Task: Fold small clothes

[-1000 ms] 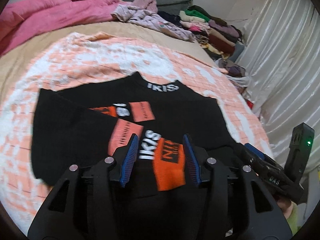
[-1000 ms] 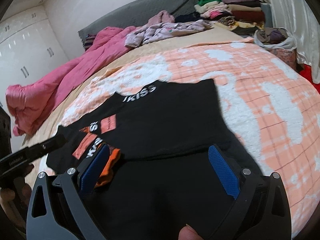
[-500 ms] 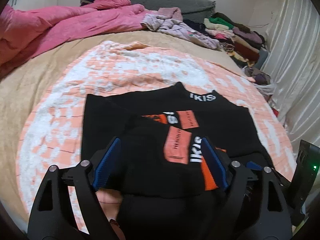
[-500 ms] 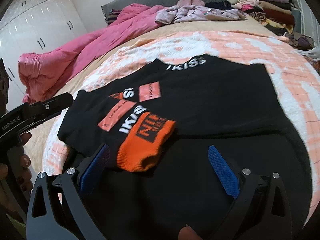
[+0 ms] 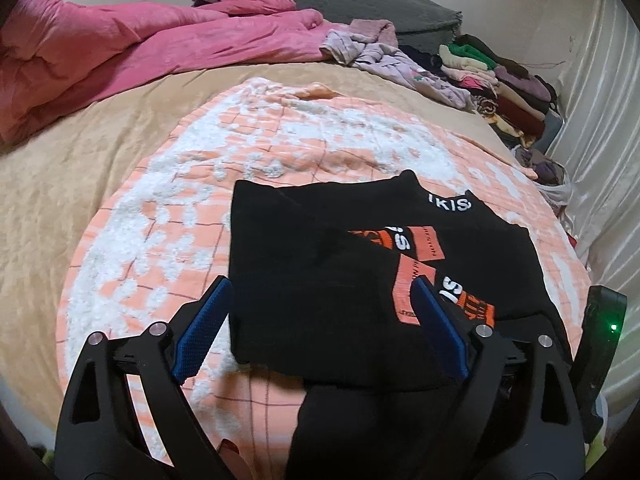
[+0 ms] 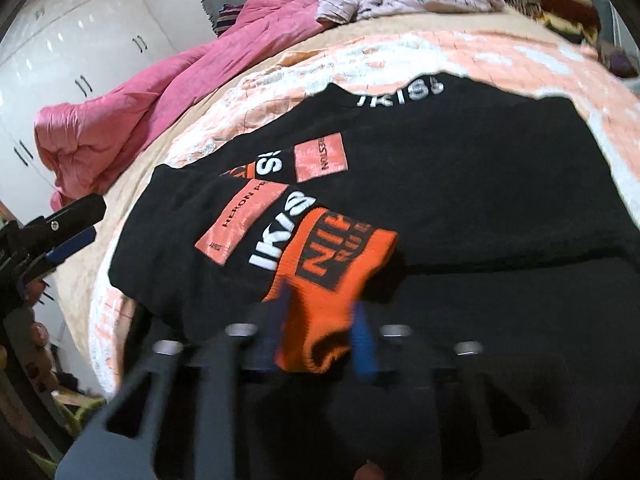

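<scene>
A black sweater (image 5: 320, 288) with orange patches and white lettering lies on the orange-and-white blanket (image 5: 248, 152), its left sleeve folded across the body. My left gripper (image 5: 320, 332) is open and empty above the folded sleeve's near edge. In the right wrist view the sweater (image 6: 460, 184) fills the middle. My right gripper (image 6: 322, 332) has narrowed around the orange cuff (image 6: 332, 280) of that sleeve; the frame is blurred, so contact is unclear. The left gripper also shows at the left edge of the right wrist view (image 6: 60, 232).
A pink duvet (image 5: 132, 44) is bunched at the head of the bed. Loose lilac clothes (image 5: 392, 60) and a stack of folded clothes (image 5: 496, 80) lie at the far right. White curtains (image 5: 600, 128) hang on the right. White wardrobes (image 6: 64, 48) stand left.
My left gripper has opened, let go of the sleeve and drawn back to the left. My right gripper has moved left to the orange cuff and its fingers have closed in from wide open.
</scene>
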`<control>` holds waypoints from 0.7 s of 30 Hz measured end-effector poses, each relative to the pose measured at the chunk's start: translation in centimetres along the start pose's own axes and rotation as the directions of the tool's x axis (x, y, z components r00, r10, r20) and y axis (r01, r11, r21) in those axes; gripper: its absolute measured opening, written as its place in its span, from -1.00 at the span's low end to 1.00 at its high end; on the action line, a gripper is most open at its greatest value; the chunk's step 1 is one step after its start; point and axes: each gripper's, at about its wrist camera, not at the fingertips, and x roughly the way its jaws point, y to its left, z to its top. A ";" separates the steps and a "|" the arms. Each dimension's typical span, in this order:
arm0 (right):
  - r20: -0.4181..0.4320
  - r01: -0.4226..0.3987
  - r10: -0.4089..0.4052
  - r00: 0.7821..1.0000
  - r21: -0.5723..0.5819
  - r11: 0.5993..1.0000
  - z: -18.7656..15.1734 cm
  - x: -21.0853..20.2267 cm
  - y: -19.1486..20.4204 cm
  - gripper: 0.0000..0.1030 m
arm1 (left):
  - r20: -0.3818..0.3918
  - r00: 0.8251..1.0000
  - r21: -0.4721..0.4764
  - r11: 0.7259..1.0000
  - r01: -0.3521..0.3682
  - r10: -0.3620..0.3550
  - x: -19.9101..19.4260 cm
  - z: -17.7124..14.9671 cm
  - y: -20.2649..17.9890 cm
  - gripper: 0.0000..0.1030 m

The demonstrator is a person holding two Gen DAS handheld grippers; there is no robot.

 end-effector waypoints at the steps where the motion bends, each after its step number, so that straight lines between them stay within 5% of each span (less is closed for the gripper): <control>1: 0.006 -0.006 0.006 1.000 -0.006 1.000 0.1 -0.2 0.0 -0.78 | 0.000 1.000 -0.007 1.000 0.002 -0.002 0.0 0.0 0.2 0.62; 10: 0.152 -0.036 0.057 0.987 -0.137 0.990 3.1 -4.8 1.4 -0.84 | 0.016 1.000 -0.085 0.996 -0.023 0.024 -0.7 0.9 3.1 0.62; 21: 0.312 0.104 -0.055 0.948 -0.142 0.984 7.3 -8.9 -2.1 -0.86 | 0.022 0.999 -0.100 0.995 -0.027 0.029 -1.3 1.0 3.7 0.62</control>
